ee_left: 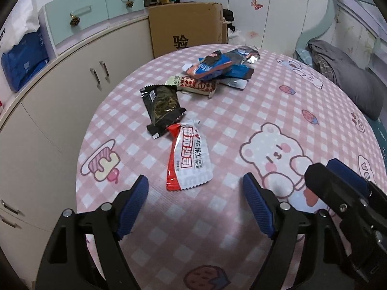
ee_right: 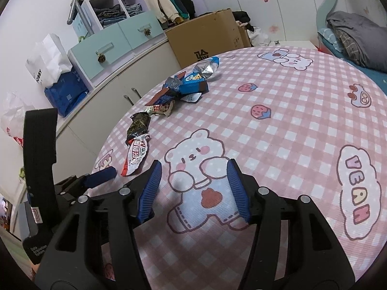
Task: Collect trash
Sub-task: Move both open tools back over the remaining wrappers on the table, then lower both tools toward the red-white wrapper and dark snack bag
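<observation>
Snack wrappers lie on a pink checked tablecloth (ee_left: pixel 241 111). Nearest is a red-and-white sachet (ee_left: pixel 187 158) (ee_right: pixel 135 157), just ahead of my left gripper (ee_left: pixel 196 188), which is open with nothing between its blue pads. Behind the sachet lies a black wrapper (ee_left: pixel 163 107) (ee_right: pixel 139 125). Further back sits a red-checked packet (ee_left: pixel 198 84) and a pile of blue and silver wrappers (ee_left: pixel 222 66) (ee_right: pixel 188 84). My right gripper (ee_right: pixel 193 176) is open over the bear print, empty; in the left wrist view it shows at the lower right (ee_left: pixel 338 181).
A cardboard box (ee_left: pixel 186 27) stands beyond the table's far edge. White cabinets (ee_left: pixel 72 101) with mint drawers run along the left. A blue bag (ee_left: pixel 24 62) and a white paper bag (ee_right: pixel 46 60) sit on the cabinet top. Grey bedding (ee_left: pixel 348 77) lies at the right.
</observation>
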The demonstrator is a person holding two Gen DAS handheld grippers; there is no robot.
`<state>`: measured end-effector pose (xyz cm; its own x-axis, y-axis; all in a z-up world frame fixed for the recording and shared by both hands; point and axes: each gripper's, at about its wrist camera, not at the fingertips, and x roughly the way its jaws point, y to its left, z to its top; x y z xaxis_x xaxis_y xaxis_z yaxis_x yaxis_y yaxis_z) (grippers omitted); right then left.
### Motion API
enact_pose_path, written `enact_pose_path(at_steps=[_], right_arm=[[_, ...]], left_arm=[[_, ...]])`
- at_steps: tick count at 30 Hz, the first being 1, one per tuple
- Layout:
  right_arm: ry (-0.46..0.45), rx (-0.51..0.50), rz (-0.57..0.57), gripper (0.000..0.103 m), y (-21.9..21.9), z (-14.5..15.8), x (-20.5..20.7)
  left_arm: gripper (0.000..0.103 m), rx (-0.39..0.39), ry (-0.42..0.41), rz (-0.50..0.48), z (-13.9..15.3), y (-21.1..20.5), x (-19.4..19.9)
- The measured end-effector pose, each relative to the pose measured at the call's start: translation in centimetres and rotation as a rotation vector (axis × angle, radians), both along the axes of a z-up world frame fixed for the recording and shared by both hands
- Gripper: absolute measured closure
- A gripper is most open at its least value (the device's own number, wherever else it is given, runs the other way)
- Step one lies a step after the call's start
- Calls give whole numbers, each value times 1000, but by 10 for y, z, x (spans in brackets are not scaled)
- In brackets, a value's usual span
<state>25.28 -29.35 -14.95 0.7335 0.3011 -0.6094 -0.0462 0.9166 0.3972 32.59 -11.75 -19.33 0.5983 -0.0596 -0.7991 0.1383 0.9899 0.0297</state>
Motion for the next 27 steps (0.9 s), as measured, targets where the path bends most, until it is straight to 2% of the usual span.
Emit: enact_pose_path(at_steps=[4, 5, 6, 8, 9, 12, 14, 20, 27], right_arm=[[8, 4, -6, 46, -1, 0, 2], [10, 3, -7, 46, -1, 0, 2], [9, 1, -7, 46, -1, 0, 2], [10, 4, -8, 46, -1, 0, 2], [12, 6, -10, 46, -2, 0, 3], [14, 1, -10, 46, -1, -1, 3], [11, -2, -12, 46, 0, -1, 3], [6, -2, -11, 46, 2, -1, 3], [-12, -9, -12, 46, 6, 7, -4]], left_arm=[[30, -4, 6, -18, 1, -2, 2], [38, -4, -1, -27, 2, -3, 1], [51, -3, -13, -39, 3, -5, 0], [66, 0, -22, -61, 4, -10, -2], [79, 0, -24, -76, 4, -13, -3], [99, 3, -29, -96, 4, -17, -4], [103, -16, -33, -106, 4, -16, -6], [103, -105, -38, -122, 7, -4, -13], [103, -137, -72, -123, 19, 4, -22]])
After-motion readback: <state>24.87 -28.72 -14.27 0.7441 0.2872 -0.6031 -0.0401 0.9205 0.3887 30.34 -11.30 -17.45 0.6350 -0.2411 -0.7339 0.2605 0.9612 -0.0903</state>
